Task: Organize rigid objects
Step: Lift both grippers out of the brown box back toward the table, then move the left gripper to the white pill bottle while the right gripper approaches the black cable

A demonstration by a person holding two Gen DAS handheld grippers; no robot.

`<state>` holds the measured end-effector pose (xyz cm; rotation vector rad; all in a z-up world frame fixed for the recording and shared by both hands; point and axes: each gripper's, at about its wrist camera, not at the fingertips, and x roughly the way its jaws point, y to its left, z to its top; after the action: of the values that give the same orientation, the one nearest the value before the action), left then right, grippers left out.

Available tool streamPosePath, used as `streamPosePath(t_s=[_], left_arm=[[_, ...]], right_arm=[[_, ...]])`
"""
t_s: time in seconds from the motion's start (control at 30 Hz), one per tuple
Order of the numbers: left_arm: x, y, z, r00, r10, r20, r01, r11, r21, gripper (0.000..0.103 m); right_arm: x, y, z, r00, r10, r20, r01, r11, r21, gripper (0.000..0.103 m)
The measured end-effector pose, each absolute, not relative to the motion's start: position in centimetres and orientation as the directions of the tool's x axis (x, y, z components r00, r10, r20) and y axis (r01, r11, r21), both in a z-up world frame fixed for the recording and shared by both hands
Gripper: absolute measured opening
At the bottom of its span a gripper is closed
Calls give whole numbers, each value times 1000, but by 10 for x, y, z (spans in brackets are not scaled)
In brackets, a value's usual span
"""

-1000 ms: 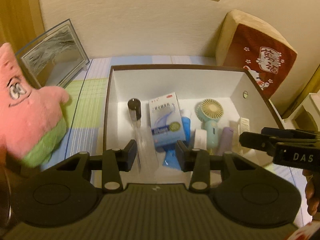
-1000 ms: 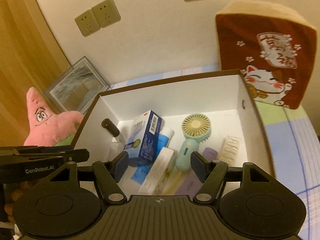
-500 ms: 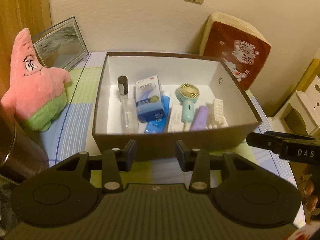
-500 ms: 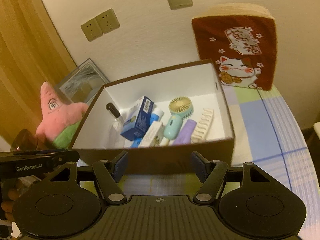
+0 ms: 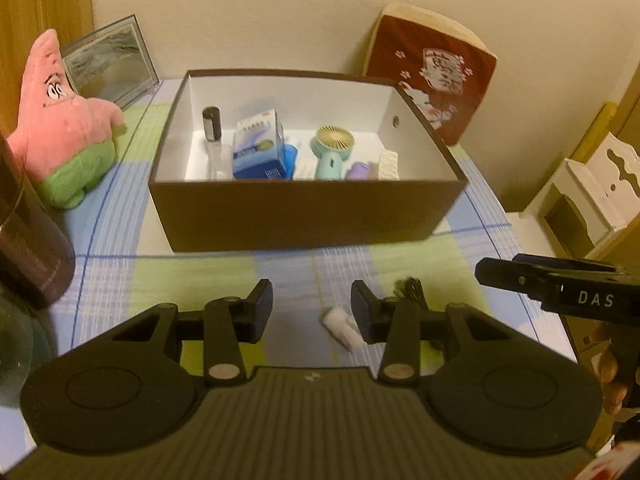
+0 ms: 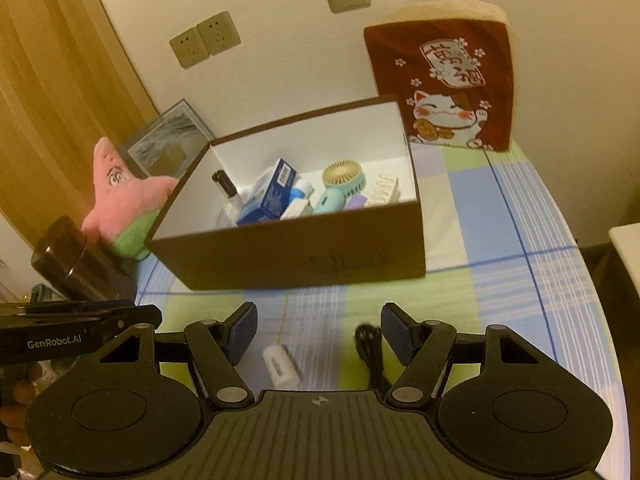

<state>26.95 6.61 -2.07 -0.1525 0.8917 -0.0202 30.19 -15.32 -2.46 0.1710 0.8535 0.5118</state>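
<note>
The small white cylinder [image 6: 281,366] lay on its side on the checked tablecloth [image 6: 500,216], in front of the brown box [image 6: 288,256] and between my two grippers. I judged it light, stiff and smooth, the sort of thing that would roll away if nudged, so I would have taken it across its middle, pads square to its long axis. Just beside it lay a black cable bundle [image 6: 370,354], limp by the look of it and likely to trail or snag; whether it counts among the rigid things I could not say.

My right gripper [image 6: 318,330] hung over the cloth with its jaws apart and nothing between the pads, the cylinder lying below the gap and the cable near the right finger. My left gripper [image 5: 312,310] was likewise open and empty.

Inside the box, already lying in a loose row, were a dark-capped vial [image 5: 211,124], a blue and white carton [image 5: 258,146], a mint handheld fan [image 5: 332,152], a purple piece [image 5: 357,170] and a cream comb-like thing [image 5: 389,164]. Around the box stood a pink starfish plush [image 5: 60,120], a framed picture [image 5: 108,62], a red cat-print cushion [image 6: 448,80] and a dark tumbler [image 6: 74,260].
</note>
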Motion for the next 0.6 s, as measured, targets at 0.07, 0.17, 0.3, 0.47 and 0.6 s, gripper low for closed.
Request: streamPosePath(t_s=[0.07,0.17,0.3,0.47,0.6], left_arm=[[264,60,-23,624,-80,-778,-41,990,-135,40],[255,53,-26,615,-86,-784,-33,990,-135,40],[246,45,-32,608,-80,-790,-27,992,-121,40],[237,37,-42,589,-84,-804,-18,993,-117,40],[234,31,-50,568,-89,-819,-12,993,-116,40]], right_arm=[[295,-156,-26,541,495,-680,-366,866,340,68],[287,-160,-29,531,497,-687,-371,865,338,68],[277,-164,-35,518,492,-700,-375,866,331,68],[266,-165,-44,496,483,-722,-383,867,317,68],[260,-165,-52,476,480,-736,-390,866,312,68]])
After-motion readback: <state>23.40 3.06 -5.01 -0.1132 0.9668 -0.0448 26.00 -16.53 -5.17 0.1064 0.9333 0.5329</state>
